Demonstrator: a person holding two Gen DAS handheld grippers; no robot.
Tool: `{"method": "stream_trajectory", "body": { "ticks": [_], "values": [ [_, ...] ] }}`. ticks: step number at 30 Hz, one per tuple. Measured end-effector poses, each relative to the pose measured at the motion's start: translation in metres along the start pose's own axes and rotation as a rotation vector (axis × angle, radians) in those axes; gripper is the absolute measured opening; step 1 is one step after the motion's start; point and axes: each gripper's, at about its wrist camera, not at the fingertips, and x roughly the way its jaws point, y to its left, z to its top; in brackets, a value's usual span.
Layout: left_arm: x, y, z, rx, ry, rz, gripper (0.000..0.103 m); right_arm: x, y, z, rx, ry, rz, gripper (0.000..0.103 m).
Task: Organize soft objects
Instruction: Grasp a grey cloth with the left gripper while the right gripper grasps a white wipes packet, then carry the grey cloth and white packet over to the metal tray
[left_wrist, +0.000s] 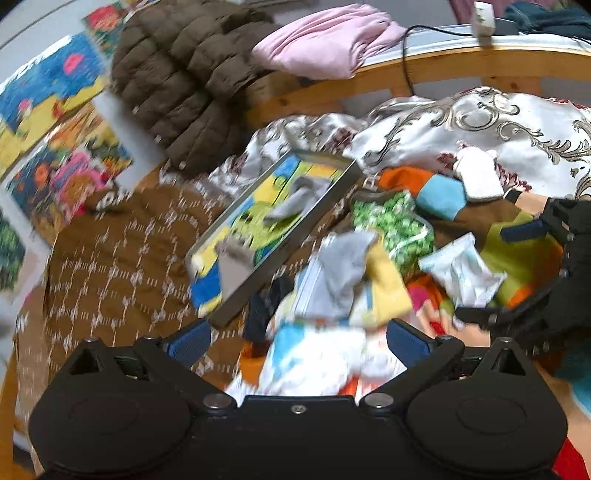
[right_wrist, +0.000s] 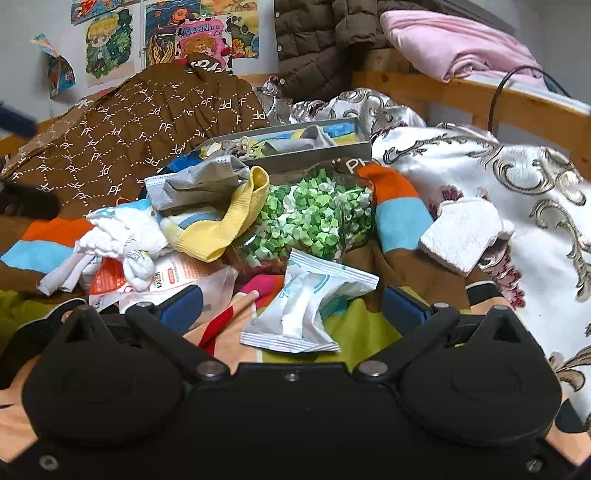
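A heap of small soft things lies on a striped blanket (right_wrist: 400, 221). It includes a yellow sock (right_wrist: 229, 218), a grey mask (right_wrist: 195, 184), white socks (right_wrist: 122, 232) and a clear bag of green paper stars (right_wrist: 314, 218). My right gripper (right_wrist: 291, 306) is open, and a white sealed packet (right_wrist: 310, 306) lies between its fingers, untouched. My left gripper (left_wrist: 297, 341) is open above the white cloths (left_wrist: 317, 354). The left wrist view is blurred; it shows the right gripper (left_wrist: 482, 272) around the packet (left_wrist: 461, 273). A white foam piece (right_wrist: 461, 232) rests to the right.
A grey shallow box (right_wrist: 295, 144) with a colourful lining stands behind the heap and holds a grey cloth. Around it lie a brown patterned blanket (right_wrist: 147, 125) and a white ornate quilt (right_wrist: 498, 177). A brown padded coat (right_wrist: 317, 40), pink folded cloth (right_wrist: 450, 40) and a wooden rail (right_wrist: 461, 96) are behind.
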Motion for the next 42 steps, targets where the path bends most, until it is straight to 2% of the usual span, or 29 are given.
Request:
{"method": "stream_trajectory", "body": {
  "ticks": [4, 7, 12, 16, 24, 26, 29, 32, 34, 38, 42],
  "values": [
    [0.02, -0.01, 0.013, 0.028, -0.019, -0.037, 0.093, 0.011, -0.004, 0.0, 0.015, 0.015, 0.005, 0.087],
    [0.033, -0.01, 0.02, 0.001, -0.009, -0.084, 0.085, 0.017, -0.006, -0.001, 0.033, 0.023, -0.004, 0.083],
    [0.047, -0.011, 0.027, -0.027, -0.02, -0.079, 0.074, 0.025, -0.014, -0.005, 0.074, 0.04, 0.0, 0.075],
    [0.059, -0.014, 0.026, -0.007, 0.017, -0.086, 0.058, 0.027, -0.017, -0.008, 0.096, 0.042, 0.005, 0.071],
    [0.074, -0.015, 0.025, -0.011, 0.052, -0.088, 0.045, 0.032, -0.023, -0.009, 0.144, 0.048, 0.041, 0.07],
    [0.076, -0.015, 0.027, -0.02, 0.057, -0.089, 0.034, 0.035, -0.021, -0.009, 0.148, 0.058, 0.043, 0.067],
    [0.079, -0.016, 0.03, -0.025, 0.056, -0.061, 0.017, 0.038, -0.021, -0.01, 0.154, 0.069, 0.05, 0.054],
    [0.079, -0.015, 0.031, -0.028, 0.053, -0.053, 0.013, 0.038, -0.022, -0.011, 0.164, 0.071, 0.051, 0.046],
    [0.078, -0.015, 0.03, -0.03, 0.049, -0.047, 0.012, 0.039, -0.023, -0.011, 0.179, 0.081, 0.057, 0.035],
    [0.07, -0.019, 0.026, -0.008, 0.025, -0.033, 0.008, 0.038, -0.021, -0.012, 0.181, 0.085, 0.065, 0.03],
    [0.059, -0.024, 0.023, 0.0, 0.011, -0.053, 0.005, 0.037, -0.019, -0.012, 0.178, 0.086, 0.059, 0.022]
  ]
}}
